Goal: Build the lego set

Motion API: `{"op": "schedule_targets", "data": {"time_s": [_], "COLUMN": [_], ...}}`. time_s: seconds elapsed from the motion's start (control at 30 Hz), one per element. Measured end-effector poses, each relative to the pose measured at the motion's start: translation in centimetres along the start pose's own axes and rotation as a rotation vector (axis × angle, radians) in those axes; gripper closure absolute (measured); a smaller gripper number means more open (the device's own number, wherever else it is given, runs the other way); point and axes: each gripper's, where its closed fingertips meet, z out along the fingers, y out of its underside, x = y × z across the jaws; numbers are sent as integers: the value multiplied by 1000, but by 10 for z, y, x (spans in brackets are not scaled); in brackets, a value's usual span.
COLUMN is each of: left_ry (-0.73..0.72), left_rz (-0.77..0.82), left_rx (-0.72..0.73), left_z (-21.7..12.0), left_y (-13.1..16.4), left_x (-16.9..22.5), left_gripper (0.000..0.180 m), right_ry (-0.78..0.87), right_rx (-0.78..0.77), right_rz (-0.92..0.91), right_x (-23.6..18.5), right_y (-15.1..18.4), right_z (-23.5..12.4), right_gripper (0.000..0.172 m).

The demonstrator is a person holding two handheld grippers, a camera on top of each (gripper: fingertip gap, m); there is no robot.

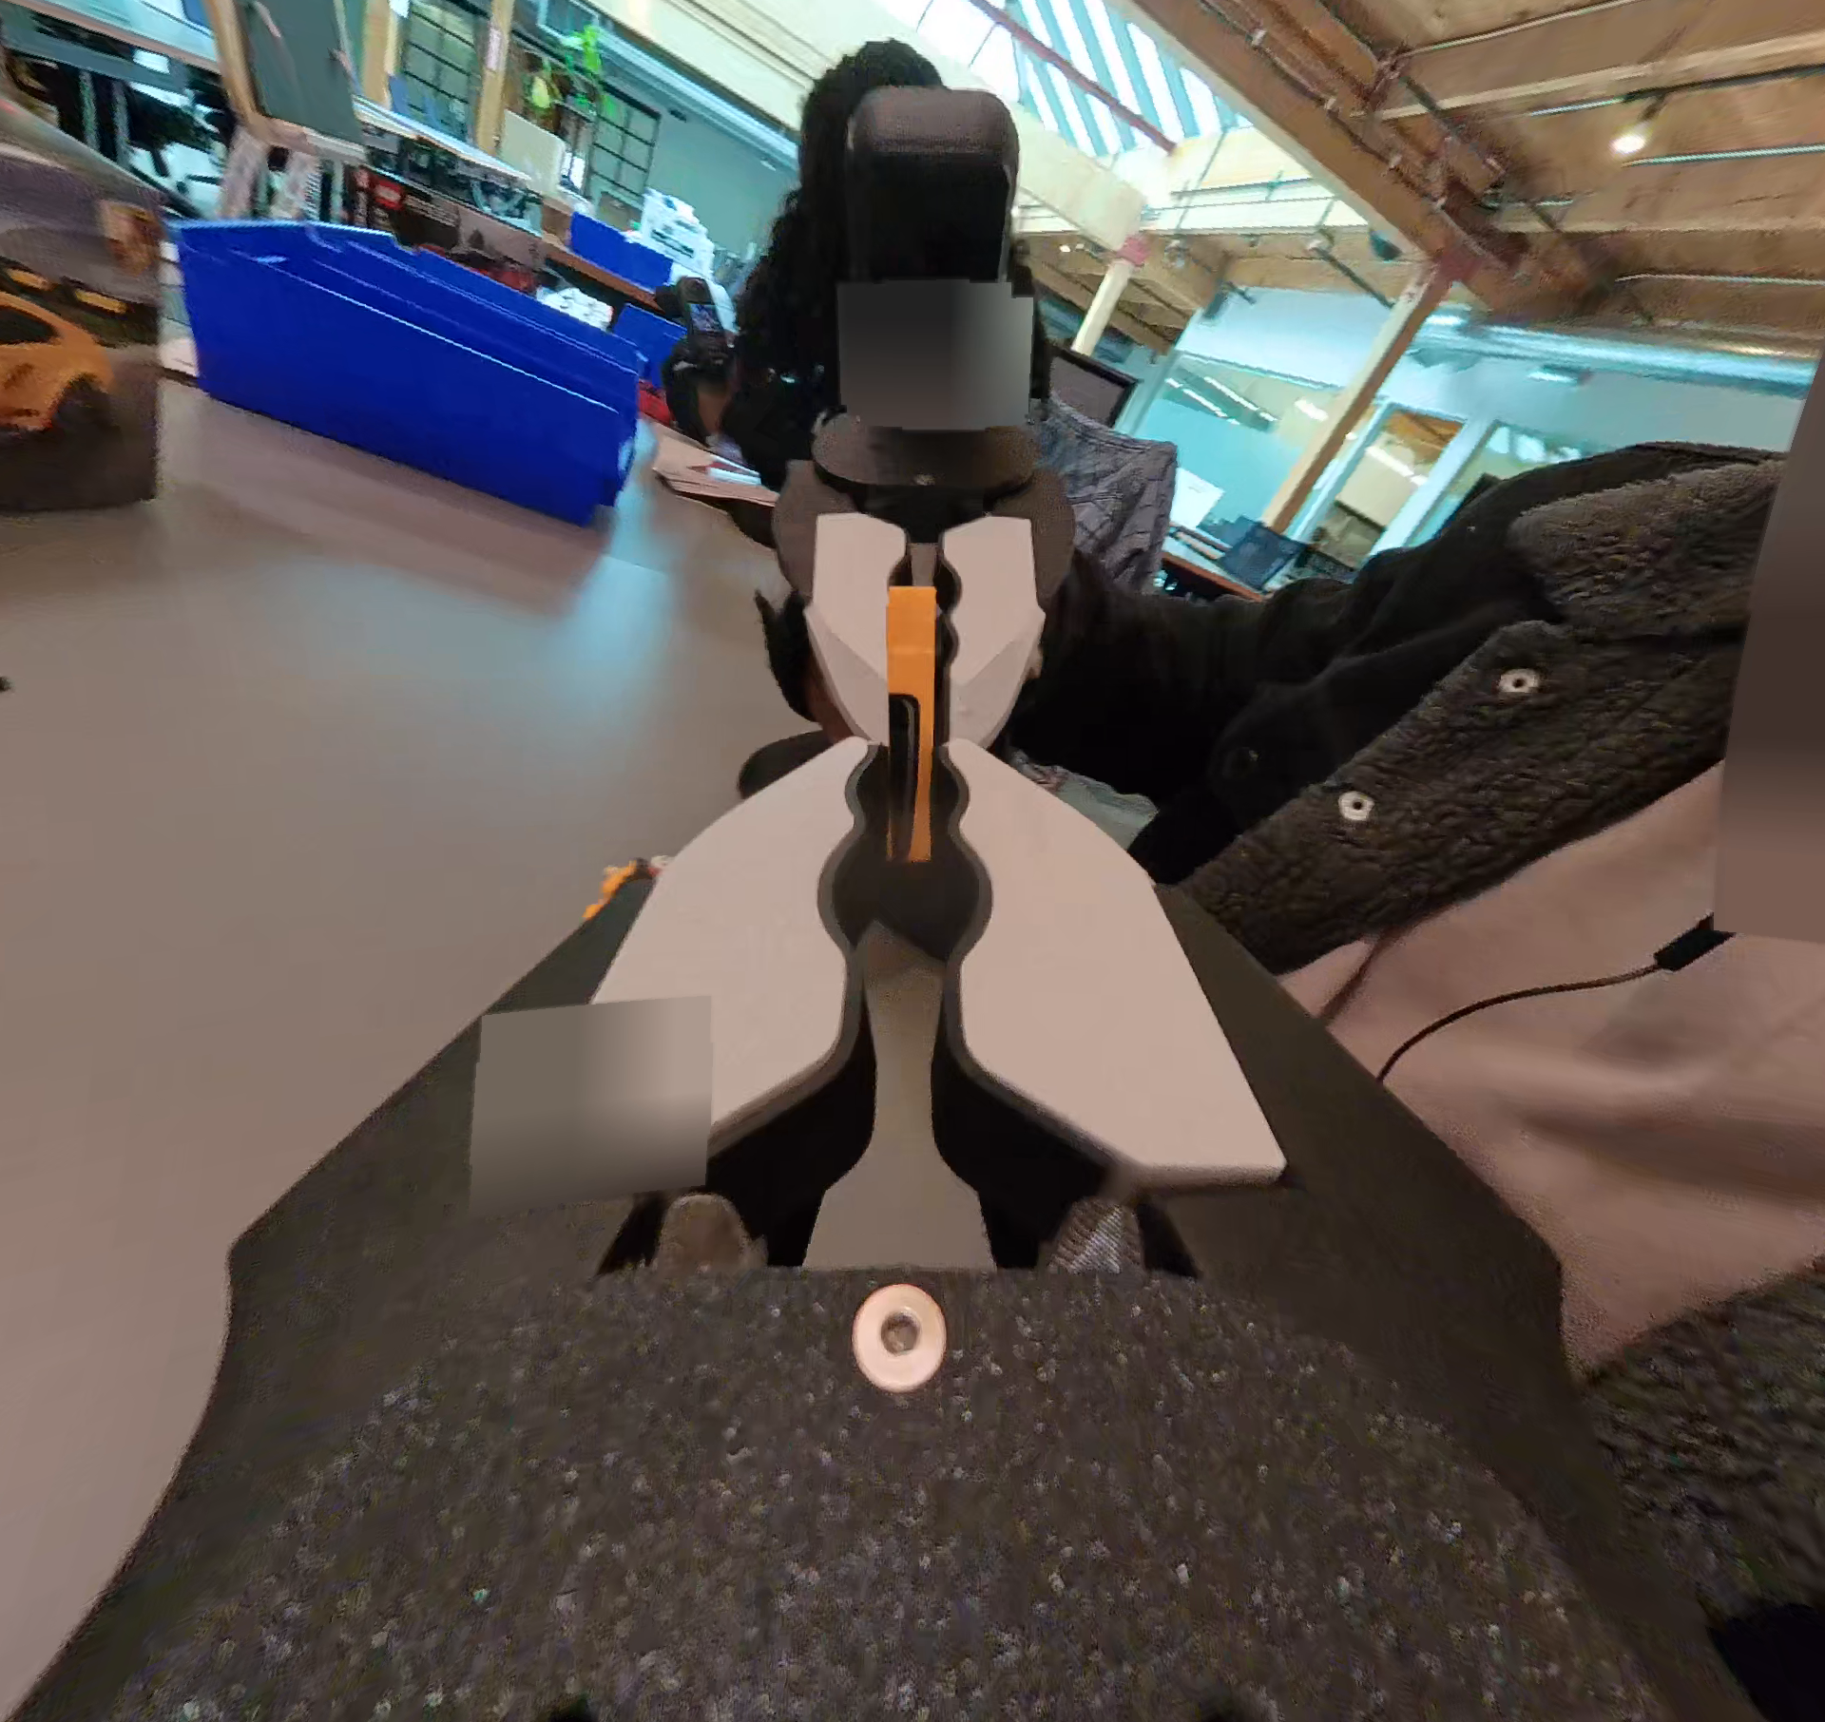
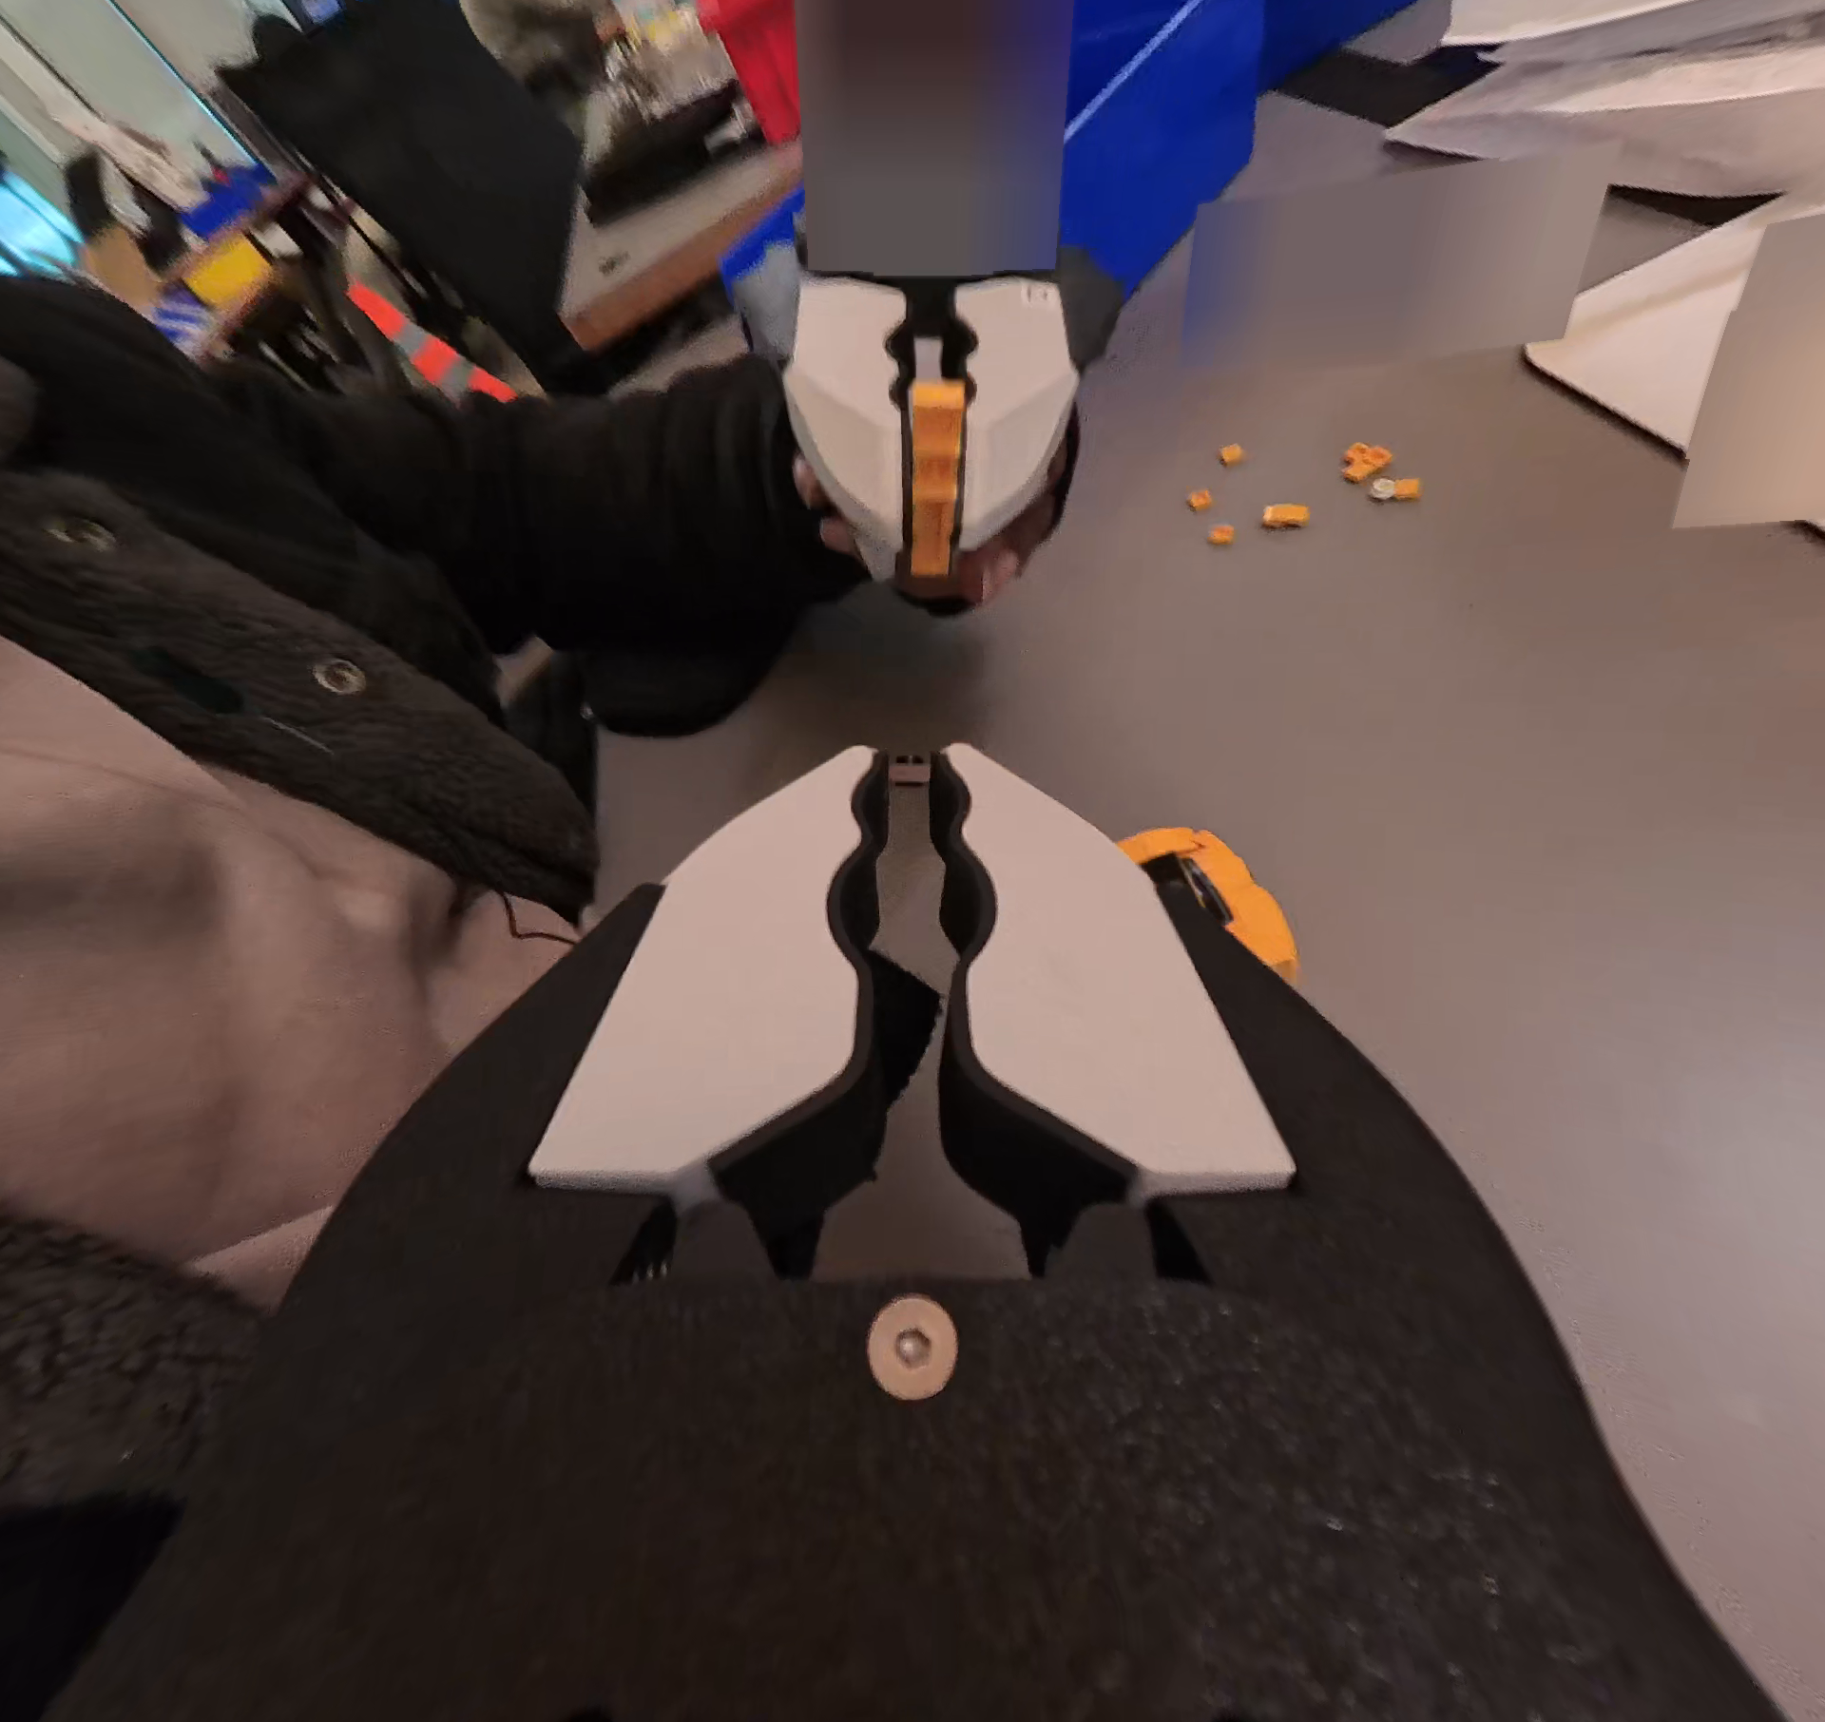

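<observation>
My left jaws are clamping a studded orange plastic strip (image 1: 911, 727); my right jaws are pinching a small grey piece (image 2: 909, 768) at twelve o'clock over the smooth grey counter (image 2: 1383, 786).

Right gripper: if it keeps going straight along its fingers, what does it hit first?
Probably the left gripper, which faces it head-on across the grey table and clamps a long orange brick piece. The right gripper pinches a small dark piece. Depth is unclear.
</observation>
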Motion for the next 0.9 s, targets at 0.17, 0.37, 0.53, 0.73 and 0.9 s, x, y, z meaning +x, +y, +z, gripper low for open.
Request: {"op": "schedule_targets", "data": {"time_s": [0.17,0.37,0.53,0.73,0.9], "left_ry": [65,71,70,60,43], "left_rz": [-66,-82,-71,-50,-32], "left_rx": [22,37,36,23,16], "left_z": [14,16,18,19,22], "left_y": [3,4,5,7,11], "left_x": [10,11,12,12,11], "left_gripper": [171,172,171,171,172], "right_ry": [25,8,16,23,45], "right_rx": [64,76,60,28,-1], "right_rz": [-57,-53,-56,-72,-100], "right_x": [-7,-9,-8,-8,-7], "right_y": [-18,-24,-26,-25,-22], "right_z": [2,8,10,9,8], "right_gripper": [164,164,164,164,164]}}
